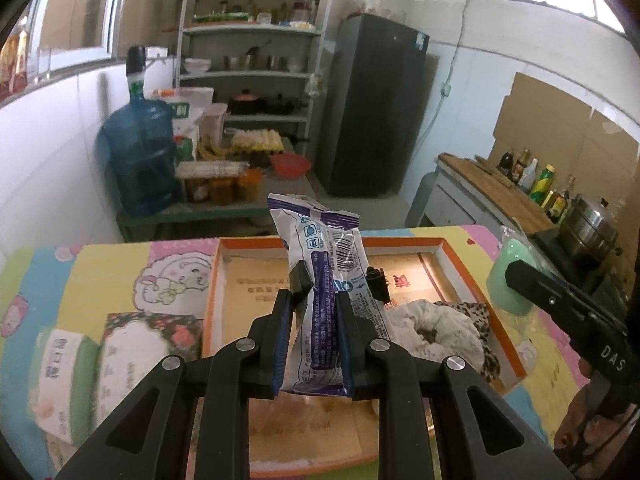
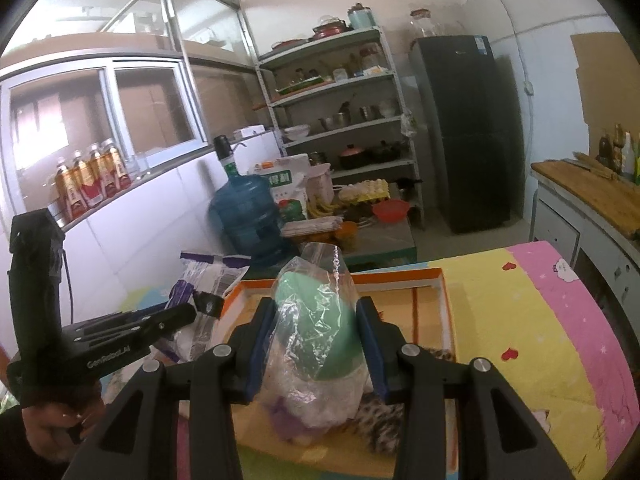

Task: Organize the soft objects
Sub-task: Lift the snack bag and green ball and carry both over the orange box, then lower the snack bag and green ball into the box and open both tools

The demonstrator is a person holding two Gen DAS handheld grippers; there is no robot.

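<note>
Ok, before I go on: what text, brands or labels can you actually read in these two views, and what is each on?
"DAS": on the right gripper body, seen from the left wrist.
"GenRobot.AI": on the left gripper body, seen from the right wrist.
Purple and white packet: barcode and small print, unreadable.
Tissue packs: print too blurred.
Box floor: faint print, unreadable.

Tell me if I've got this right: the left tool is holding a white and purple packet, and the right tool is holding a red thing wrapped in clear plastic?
Not quite. The thing in clear plastic in the right tool is mint green, not red, as the right wrist view shows. The left tool does hold the white and purple packet.
</note>
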